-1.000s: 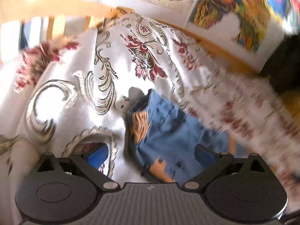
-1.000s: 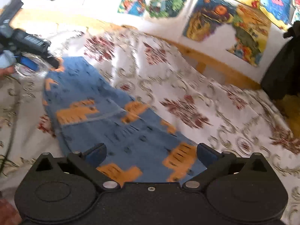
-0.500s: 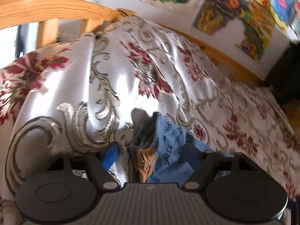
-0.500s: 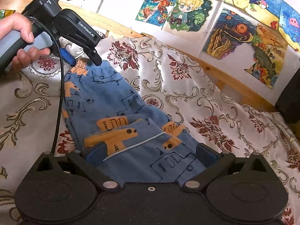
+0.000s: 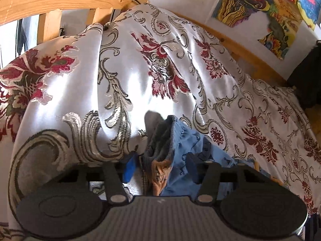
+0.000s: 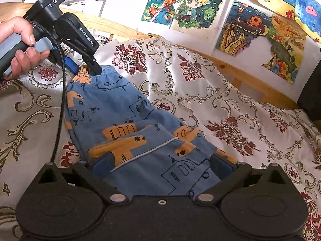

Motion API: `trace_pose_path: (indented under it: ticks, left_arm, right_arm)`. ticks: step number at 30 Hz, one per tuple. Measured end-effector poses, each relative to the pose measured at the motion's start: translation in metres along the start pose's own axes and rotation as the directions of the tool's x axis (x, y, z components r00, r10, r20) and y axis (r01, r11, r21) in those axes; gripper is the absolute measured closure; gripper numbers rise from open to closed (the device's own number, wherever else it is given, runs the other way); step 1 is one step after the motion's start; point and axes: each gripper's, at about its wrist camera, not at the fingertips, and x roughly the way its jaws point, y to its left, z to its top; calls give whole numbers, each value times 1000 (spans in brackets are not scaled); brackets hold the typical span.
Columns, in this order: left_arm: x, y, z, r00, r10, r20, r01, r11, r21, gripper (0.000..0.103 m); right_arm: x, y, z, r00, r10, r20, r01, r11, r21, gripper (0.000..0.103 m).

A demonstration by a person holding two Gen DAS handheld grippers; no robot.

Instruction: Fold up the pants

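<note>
Blue pants (image 6: 124, 120) lying on the patterned bed (image 6: 230, 104), left gripper (image 5: 160, 166) jaws straddling the waistband, not yet closed, right gripper (image 6: 160, 166) jaws wide around the legs

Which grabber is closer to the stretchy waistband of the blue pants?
Left. The left gripper is right at the waistband, with its fingers around the bunched edge. The right gripper is at the opposite end of the pants, fingers spread around the cloth there.
</note>
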Motion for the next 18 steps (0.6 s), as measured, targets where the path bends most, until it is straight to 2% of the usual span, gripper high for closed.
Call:
trace_pose_path:
  ticks: [3,6,7,12,18]
  left_arm:
    - [1,2,2,1000,14,-10,-14,1000,-22,58]
    - [0,0,2,999,53,-6,-53,998,-22,76]
    - [-1,-2,1,998,56,2,-56,998,-18,78]
    - [-8,-26,-4,991,124,48,-126,990,63,82]
    - [-21,-60,-12,977,182,114,-199,965,173,83]
  right_arm:
    - [0,0,0,1000,1,-2,-1,1000,0,2]
    - [1,0,0,1000,3,-4,-3,1000,3,2]
    - [1,0,0,1000,4,-5,-4,1000,5,2]
    - [3,0,0,1000,9,-7,-9,1000,10,2]
    - [3,-2,0,1000,18,-9,-18,1000,19,2]
